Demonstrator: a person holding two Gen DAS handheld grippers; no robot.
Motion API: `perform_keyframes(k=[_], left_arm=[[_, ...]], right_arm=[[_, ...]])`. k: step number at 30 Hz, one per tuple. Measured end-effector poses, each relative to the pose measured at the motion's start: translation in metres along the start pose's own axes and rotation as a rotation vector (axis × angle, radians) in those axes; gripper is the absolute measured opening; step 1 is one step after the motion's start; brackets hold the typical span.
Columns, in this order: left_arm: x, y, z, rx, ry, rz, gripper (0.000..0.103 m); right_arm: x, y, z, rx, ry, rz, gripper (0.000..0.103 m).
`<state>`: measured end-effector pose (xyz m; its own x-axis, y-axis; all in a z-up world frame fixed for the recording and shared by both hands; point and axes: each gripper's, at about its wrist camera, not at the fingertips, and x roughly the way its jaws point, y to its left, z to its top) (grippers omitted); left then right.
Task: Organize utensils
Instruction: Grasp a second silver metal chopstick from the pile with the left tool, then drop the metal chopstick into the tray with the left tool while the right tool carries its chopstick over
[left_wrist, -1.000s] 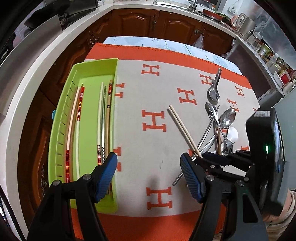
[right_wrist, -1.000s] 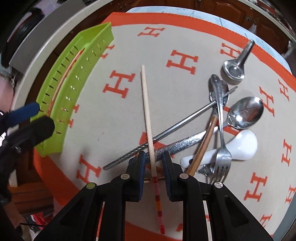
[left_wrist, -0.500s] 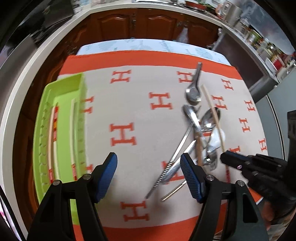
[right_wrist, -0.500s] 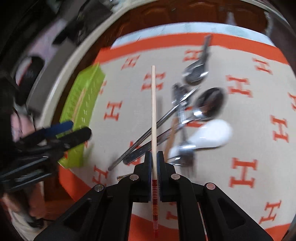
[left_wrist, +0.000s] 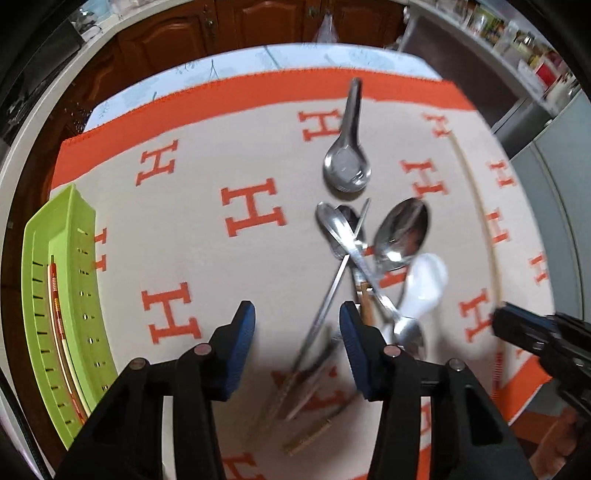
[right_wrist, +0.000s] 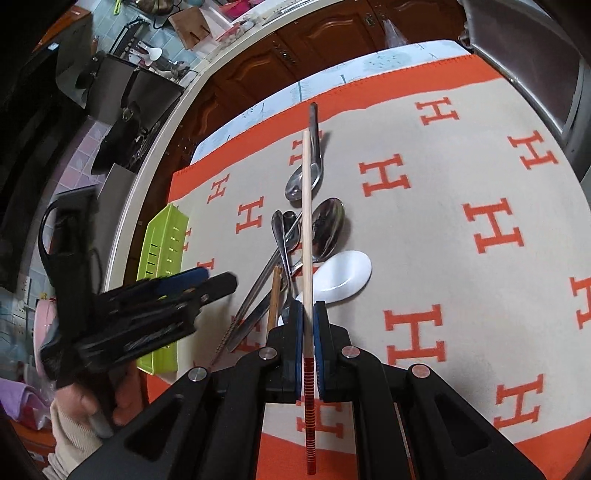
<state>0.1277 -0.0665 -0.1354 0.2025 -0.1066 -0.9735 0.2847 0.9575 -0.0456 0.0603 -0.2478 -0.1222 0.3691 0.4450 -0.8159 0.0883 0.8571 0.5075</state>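
Note:
My right gripper (right_wrist: 307, 308) is shut on a cream chopstick (right_wrist: 306, 221) with a red striped end and holds it above the cloth. It shows blurred at the right of the left wrist view (left_wrist: 480, 221). My left gripper (left_wrist: 297, 314) is open and empty over a pile of utensils: metal chopsticks (left_wrist: 325, 306), a fork (left_wrist: 354, 251), steel spoons (left_wrist: 400, 232), a white ceramic spoon (left_wrist: 424, 284) and a brown chopstick (right_wrist: 274, 295). A steel soup spoon (left_wrist: 347, 162) lies farther back. The green tray (left_wrist: 55, 295) at the left holds several chopsticks.
An orange and beige cloth with H marks (left_wrist: 251, 214) covers the table. Wooden cabinets (left_wrist: 258, 22) and a white counter edge (right_wrist: 177, 110) stand behind it. The green tray also shows in the right wrist view (right_wrist: 162, 251), partly behind the left gripper (right_wrist: 147, 306).
My right gripper closed on the cream chopstick and lifted it off the pile. My left gripper moved right from the tray to above the utensil pile.

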Motion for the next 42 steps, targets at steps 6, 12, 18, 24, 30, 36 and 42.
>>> perform_keyframes(k=[6,12,18,24,30,36,42], left_arm=[[0.024,-0.008,-0.001,0.074,0.052,0.026,0.046],[0.034,-0.007,0.002,0.086,0.045,0.028,0.037],[0.034,-0.003,0.005,0.077,0.049,0.008,0.003],[0.02,0.03,-0.015,-0.022,0.068,-0.011,0.003],[-0.013,0.065,-0.04,-0.107,0.011,-0.037,0.003],[-0.063,0.099,-0.062,-0.165,-0.076,-0.046,0.003],[-0.118,0.152,-0.082,-0.217,-0.164,0.033,0.003]], right_arm=[[0.01,-0.006,0.0,0.015,0.008,0.022,0.005],[0.016,-0.008,0.0,0.014,0.01,0.032,0.005],[0.02,-0.005,-0.002,0.02,0.012,0.039,0.005],[0.021,0.001,-0.003,0.011,0.011,0.049,0.005],[0.021,0.022,-0.005,-0.029,0.026,0.074,0.005],[0.028,0.059,-0.011,-0.101,0.066,0.092,0.005],[0.037,0.118,-0.016,-0.201,0.112,0.097,0.005]])
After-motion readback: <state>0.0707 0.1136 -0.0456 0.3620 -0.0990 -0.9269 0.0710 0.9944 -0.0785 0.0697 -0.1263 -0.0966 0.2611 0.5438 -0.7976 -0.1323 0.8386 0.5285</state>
